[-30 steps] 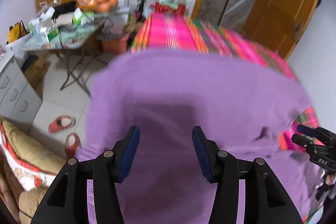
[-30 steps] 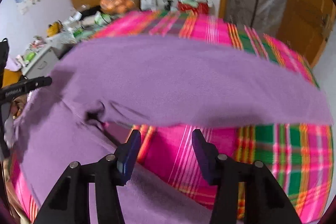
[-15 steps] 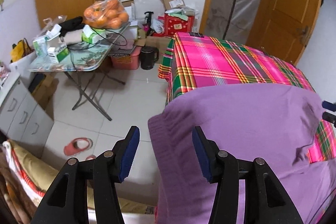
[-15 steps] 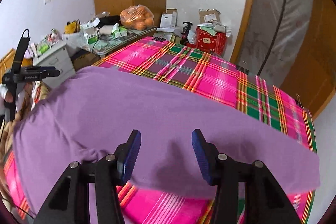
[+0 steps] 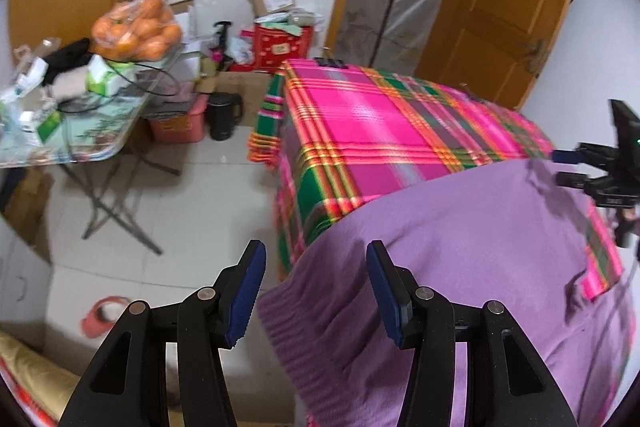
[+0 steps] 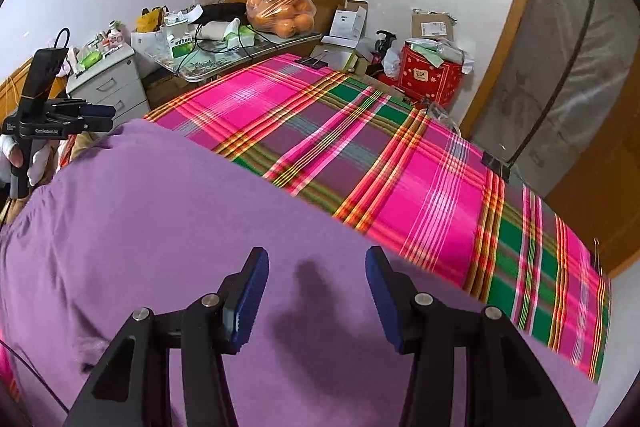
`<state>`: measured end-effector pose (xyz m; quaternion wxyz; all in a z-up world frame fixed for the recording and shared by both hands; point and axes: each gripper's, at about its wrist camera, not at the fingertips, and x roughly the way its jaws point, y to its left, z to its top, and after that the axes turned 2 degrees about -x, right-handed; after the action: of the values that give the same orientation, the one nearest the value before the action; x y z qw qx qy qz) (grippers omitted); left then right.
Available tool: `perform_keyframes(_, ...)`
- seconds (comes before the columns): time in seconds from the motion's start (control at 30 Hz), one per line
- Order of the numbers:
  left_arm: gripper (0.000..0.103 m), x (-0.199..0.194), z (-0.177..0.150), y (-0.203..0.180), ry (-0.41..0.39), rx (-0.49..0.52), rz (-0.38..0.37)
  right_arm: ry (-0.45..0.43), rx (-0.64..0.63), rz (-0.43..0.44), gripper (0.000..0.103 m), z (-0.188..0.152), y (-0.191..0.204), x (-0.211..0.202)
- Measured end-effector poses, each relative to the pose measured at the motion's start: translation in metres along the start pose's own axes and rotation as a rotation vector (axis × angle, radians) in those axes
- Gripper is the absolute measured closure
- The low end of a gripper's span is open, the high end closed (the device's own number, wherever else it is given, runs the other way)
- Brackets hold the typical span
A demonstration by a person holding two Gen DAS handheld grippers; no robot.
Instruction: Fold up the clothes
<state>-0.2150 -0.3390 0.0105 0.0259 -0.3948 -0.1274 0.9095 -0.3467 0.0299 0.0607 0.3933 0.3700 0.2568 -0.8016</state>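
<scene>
Left wrist view has the purple knitted sweater [image 5: 460,259] spread over the near part of the surface, which is covered by a pink and green plaid cloth [image 5: 360,131]; its ribbed hem hangs off the near left corner. The left gripper [image 5: 316,291] hovers above that hem with jaws wide apart, holding nothing. From the right wrist, the right gripper [image 6: 312,295] hangs over the flat sweater [image 6: 160,227], also well open and empty. At far left a folding side table [image 5: 96,143] carries a clear bag of oranges [image 5: 136,27]; a black kettle [image 5: 224,115] stands on the floor beside it.
</scene>
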Motion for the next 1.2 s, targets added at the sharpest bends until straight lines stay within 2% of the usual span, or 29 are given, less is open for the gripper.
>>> perform_keyframes(0.2,0.048,0.02,-0.004,0.006,0.014,0.0,-0.092,0.035,-0.018,0.03,0.052,0.004,-0.016,0.03)
perform_keyframes(0.33,0.037,0.03,-0.004,0.018,0.005,-0.041,-0.144,0.067,-0.021,0.051,0.052,0.003,-0.024,0.052)
perform_keyframes(0.4,0.034,0.036,-0.003,0.027,0.014,-0.091,-0.184,0.044,-0.001,0.075,0.051,0.004,-0.031,0.058)
perform_keyframes(0.57,0.034,0.041,-0.004,0.025,0.008,-0.094,-0.214,0.027,0.047,0.141,0.047,0.003,-0.044,0.066)
perform_keyframes(0.6,0.038,0.041,-0.004,0.024,0.007,-0.091,-0.22,0.027,0.045,0.145,0.047,0.002,-0.044,0.066)
perform_keyframes(0.63,0.046,0.039,-0.004,0.022,0.006,-0.085,-0.231,0.029,0.048,0.146,0.049,0.002,-0.045,0.066)
perform_keyframes(0.67,0.051,0.038,-0.004,0.02,0.007,-0.077,-0.246,0.031,0.051,0.144,0.057,0.003,-0.045,0.065)
perform_keyframes(0.7,0.061,0.036,-0.003,0.017,0.008,-0.066,-0.246,0.03,0.052,0.148,0.066,0.003,-0.044,0.064)
perform_keyframes(0.73,0.065,0.034,-0.003,0.013,0.009,-0.053,-0.237,0.031,0.047,0.148,0.087,0.004,-0.041,0.063)
perform_keyframes(0.77,0.066,0.032,-0.003,0.009,0.008,-0.038,-0.218,0.033,0.041,0.147,0.096,0.004,-0.038,0.062)
perform_keyframes(0.87,0.081,0.022,-0.001,0.001,0.004,-0.005,-0.133,0.041,-0.015,0.066,0.1,0.007,-0.022,0.056)
perform_keyframes(0.9,0.092,0.019,0.0,-0.002,0.003,0.0,-0.102,0.041,-0.03,0.041,0.1,0.008,-0.017,0.052)
perform_keyframes(0.93,0.096,0.016,0.001,-0.003,0.004,0.005,-0.08,0.041,-0.045,0.017,0.1,0.009,-0.012,0.048)
perform_keyframes(1.0,0.098,0.003,0.001,-0.011,-0.009,0.027,-0.039,0.027,-0.066,-0.024,0.1,0.009,-0.003,0.035)
perform_keyframes(1.2,0.099,-0.041,-0.002,-0.04,-0.07,0.087,0.004,-0.065,-0.071,-0.082,0.1,0.004,0.014,-0.03)
